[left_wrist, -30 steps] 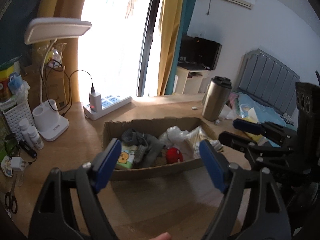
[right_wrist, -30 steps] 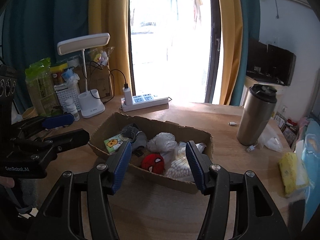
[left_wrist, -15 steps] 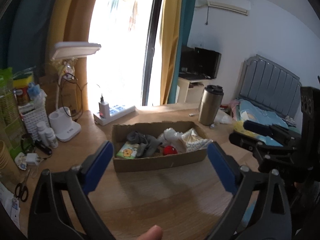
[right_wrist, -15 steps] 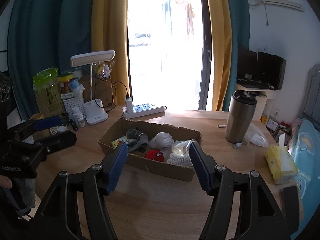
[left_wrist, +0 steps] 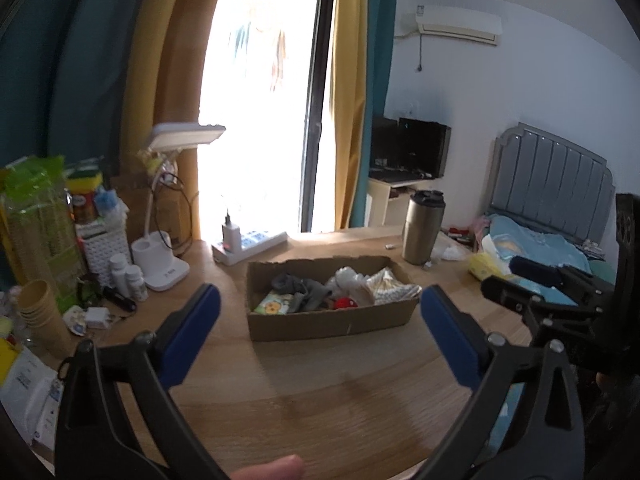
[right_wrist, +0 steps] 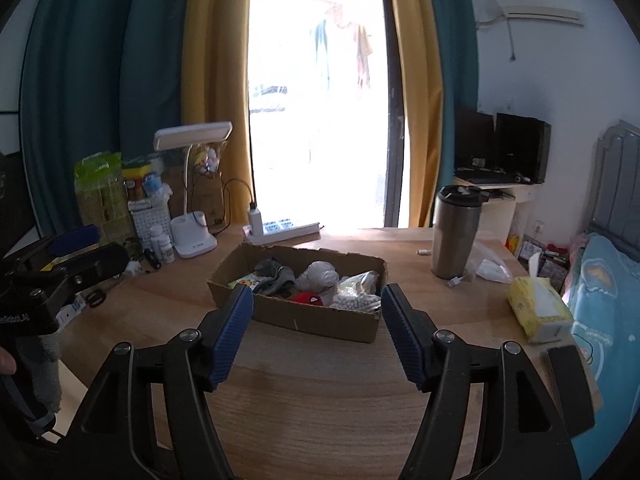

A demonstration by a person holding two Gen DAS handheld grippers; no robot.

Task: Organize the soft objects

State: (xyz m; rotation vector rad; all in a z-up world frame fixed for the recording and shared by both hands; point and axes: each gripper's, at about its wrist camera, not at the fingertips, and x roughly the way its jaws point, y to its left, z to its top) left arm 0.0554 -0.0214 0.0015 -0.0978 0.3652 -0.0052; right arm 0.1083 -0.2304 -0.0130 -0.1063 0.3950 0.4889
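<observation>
Sunlit through the glass door, the wooden table (right_wrist: 320,400) carried a shallow cardboard box (right_wrist: 316,320) at its middle, holding the soft things: a grey sock (right_wrist: 278,276), a white wad (right_wrist: 320,274), a red plush ball (right_wrist: 308,299), a clear bag of white beads (right_wrist: 356,298) and a cartoon-printed packet (left_wrist: 274,304). Both grippers hovered apart from the box, nothing between their blue pads: the left gripper (left_wrist: 320,332) spread wide, its jaws just opened further, the right gripper (right_wrist: 316,332) released too. Beyond stood a steel tumbler (right_wrist: 454,232), a desk lamp (right_wrist: 192,184) and a tissue pack (right_wrist: 540,308).
</observation>
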